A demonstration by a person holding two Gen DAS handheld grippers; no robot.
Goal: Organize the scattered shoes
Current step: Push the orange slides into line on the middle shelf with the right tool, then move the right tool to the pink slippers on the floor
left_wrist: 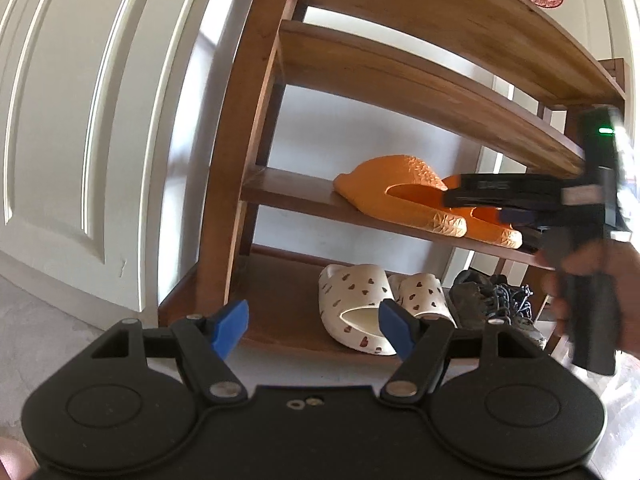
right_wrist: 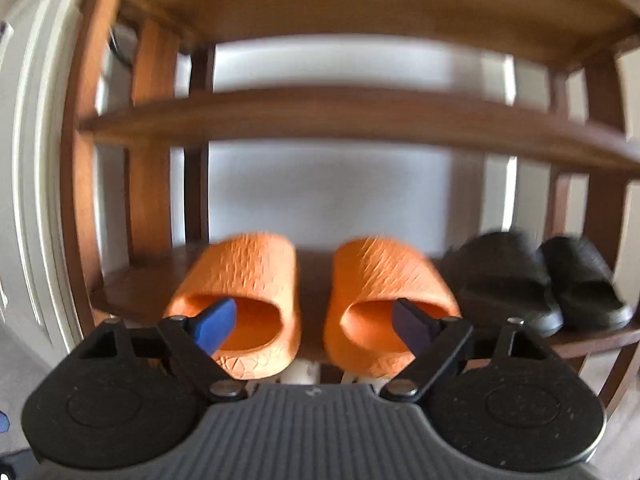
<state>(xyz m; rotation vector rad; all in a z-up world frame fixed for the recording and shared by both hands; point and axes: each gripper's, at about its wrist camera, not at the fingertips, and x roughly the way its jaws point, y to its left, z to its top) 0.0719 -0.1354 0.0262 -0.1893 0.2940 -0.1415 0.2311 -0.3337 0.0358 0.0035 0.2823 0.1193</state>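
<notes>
Both textured orange rubber slippers (right_wrist: 248, 300) rest paired on the brown wooden rack (right_wrist: 340, 114), beside black slides (right_wrist: 508, 276); right gripper (right_wrist: 316, 326) released, left gripper (left_wrist: 314, 330) empty, spread

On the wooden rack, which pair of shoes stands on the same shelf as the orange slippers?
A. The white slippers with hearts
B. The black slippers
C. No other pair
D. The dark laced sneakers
B: in the right wrist view the black slippers stand just to the right of the orange slippers on the same shelf, while the white slippers and sneakers sit one level lower.
</notes>
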